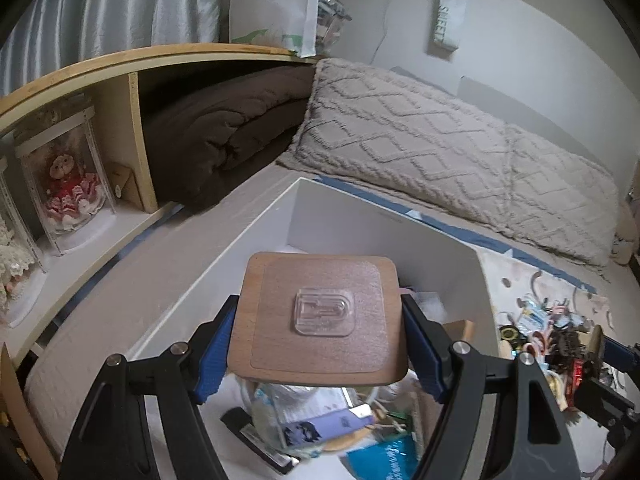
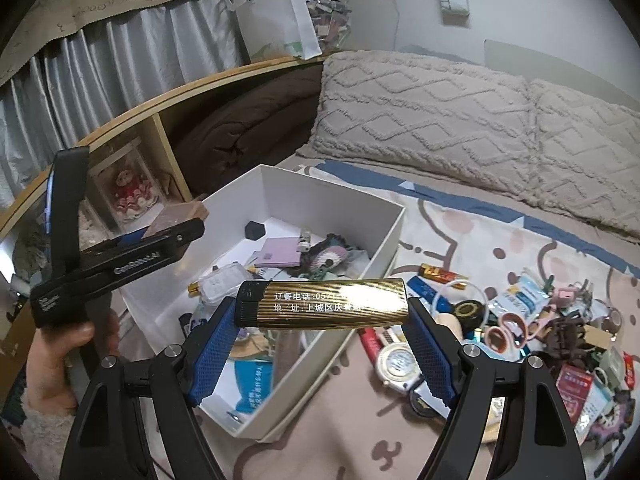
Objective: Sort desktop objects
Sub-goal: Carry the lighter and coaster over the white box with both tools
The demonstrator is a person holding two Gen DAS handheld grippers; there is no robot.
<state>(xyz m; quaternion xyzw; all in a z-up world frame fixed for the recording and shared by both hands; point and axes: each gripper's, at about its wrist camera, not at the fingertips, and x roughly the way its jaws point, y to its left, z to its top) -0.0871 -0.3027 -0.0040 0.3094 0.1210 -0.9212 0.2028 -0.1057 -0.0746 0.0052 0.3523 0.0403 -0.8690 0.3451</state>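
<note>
Two grippers are seen, each clamped on one item.

The left gripper (image 1: 320, 344) is closed on one wooden plaque (image 1: 320, 320): flat, rounded corners, matte grain, with one frosted adhesive pad and one clear plastic hook mount stuck on its face. The blue textured pads (image 1: 218, 350) are pressed against its two side edges. It is held above the white box (image 1: 360, 216).

The right gripper (image 2: 322, 334) is closed on one gold lighter (image 2: 320, 304): long, ribbed metallic body, black cap end, white printed characters. It is gripped end to end and held above the near wall of the white box (image 2: 332, 184).

One box is counted: rectangular, smooth white walls, open top, resting on the patterned bedsheet (image 2: 452, 240). Mixed small items are already inside, including one lilac flat case (image 2: 280, 256) and one small black block (image 2: 254, 229).

One loose pile (image 2: 540, 332) is spread on the sheet right of the box; an exact count cannot be made. One round white-faced watch (image 2: 398, 366) is picked out just beside the box.

Two knitted beige pillows (image 2: 420, 108) are lined along the wall. One hand (image 2: 60, 356) is seen on the left gripper's handle.
</note>
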